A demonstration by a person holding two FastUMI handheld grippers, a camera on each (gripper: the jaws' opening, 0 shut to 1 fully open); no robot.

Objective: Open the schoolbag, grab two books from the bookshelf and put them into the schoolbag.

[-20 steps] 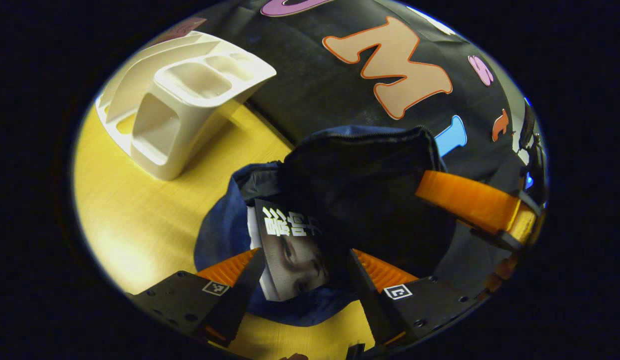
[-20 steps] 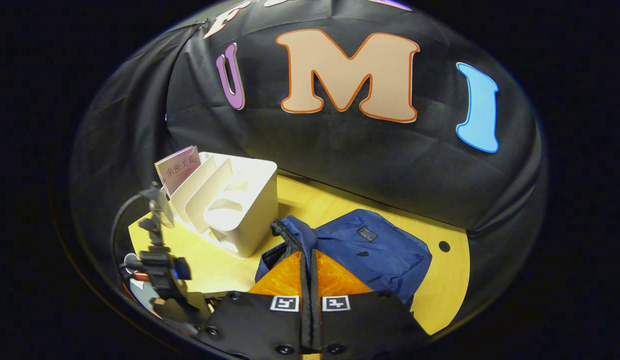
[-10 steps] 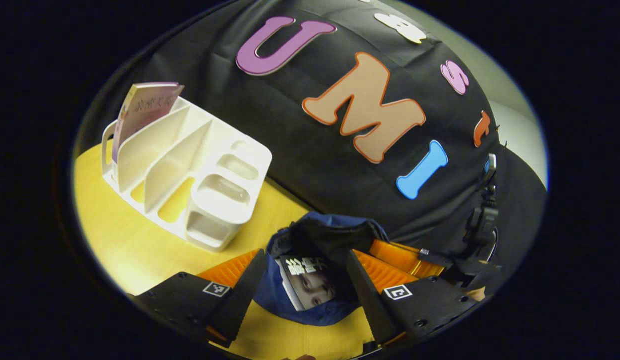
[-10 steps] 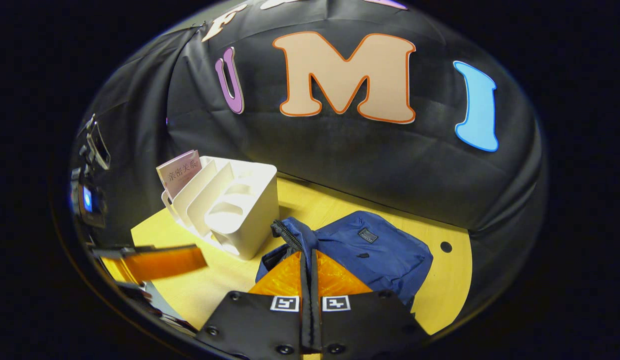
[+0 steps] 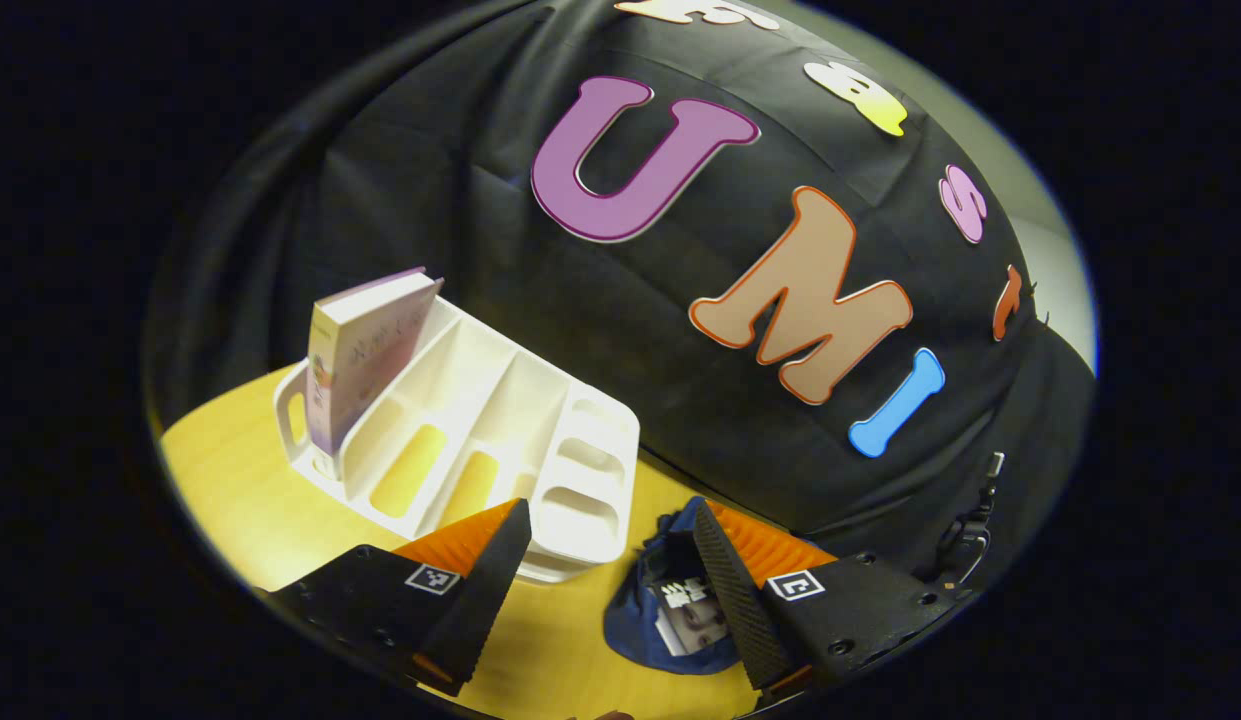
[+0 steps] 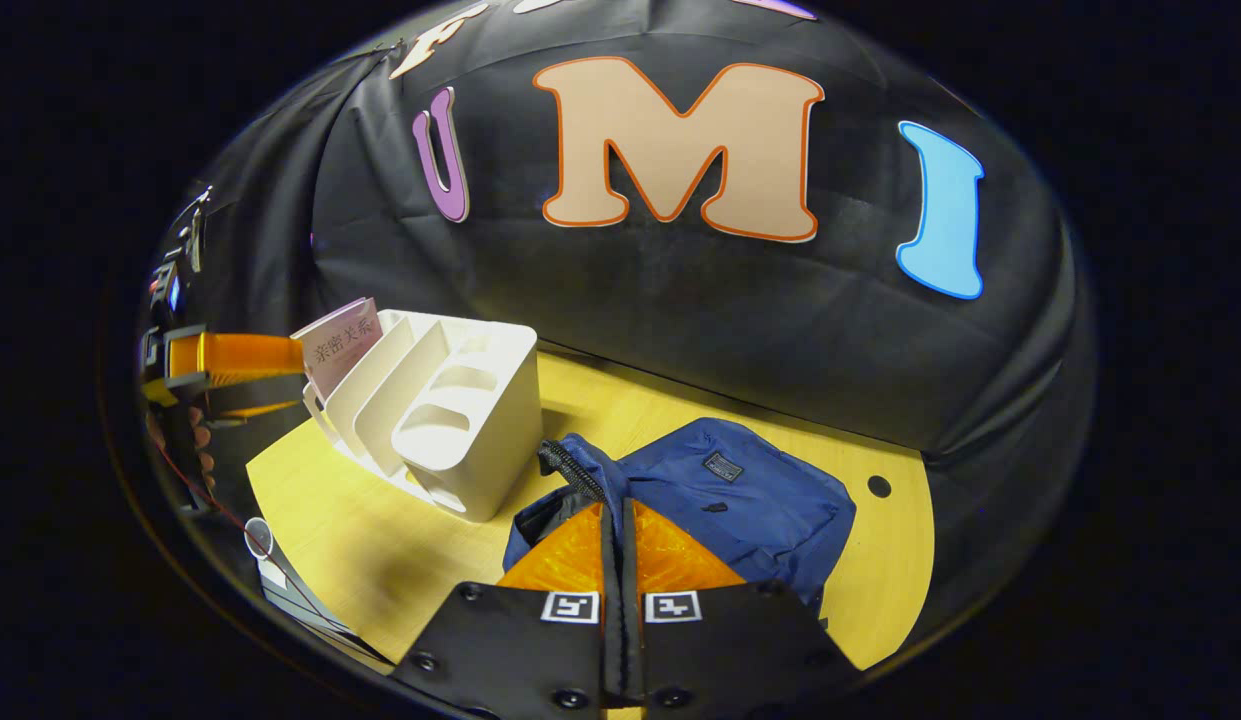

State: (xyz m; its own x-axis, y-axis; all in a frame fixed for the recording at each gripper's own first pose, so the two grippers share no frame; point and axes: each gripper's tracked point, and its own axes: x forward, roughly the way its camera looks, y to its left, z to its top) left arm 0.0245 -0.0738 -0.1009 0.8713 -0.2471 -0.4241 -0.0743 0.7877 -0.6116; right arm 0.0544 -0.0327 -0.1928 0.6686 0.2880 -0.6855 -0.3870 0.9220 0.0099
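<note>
Nearest, left gripper [image 5: 610, 560] jaws spread wide, nothing between them; bare yellow tabletop [image 5: 240, 500] shows in the gap and to its left. Just past its right finger, the blue schoolbag [image 5: 670, 630] lies on the table with its mouth open, and a book with a face on its cover [image 5: 692, 618] sits inside the opening, partly hidden by that finger.

Right gripper [image 6: 618, 540] fingers pressed together on a fold of the schoolbag [image 6: 740, 500] at its zipper edge [image 6: 572, 472], holding the fabric lifted. In the right gripper view the bag spreads rightward across the table; a small dark hole [image 6: 879, 487] in the tabletop lies just beyond its far corner, near the table's right edge.

Next out, the white bookshelf [image 5: 480, 450] stands just beside the bag, on its left, with open table in front of it. Its slots nearer the bag hold nothing visible. A pink book [image 5: 355, 355] stands tilted in the farthest slot, its top well above the dividers.

In the right gripper view, the left gripper [image 6: 235, 372] hangs close to that pink book [image 6: 342, 340], a hand [image 6: 195, 440] below it at the table's left edge.

Farthest, black cloth wall [image 6: 680, 320] closes off the table's back edge.
</note>
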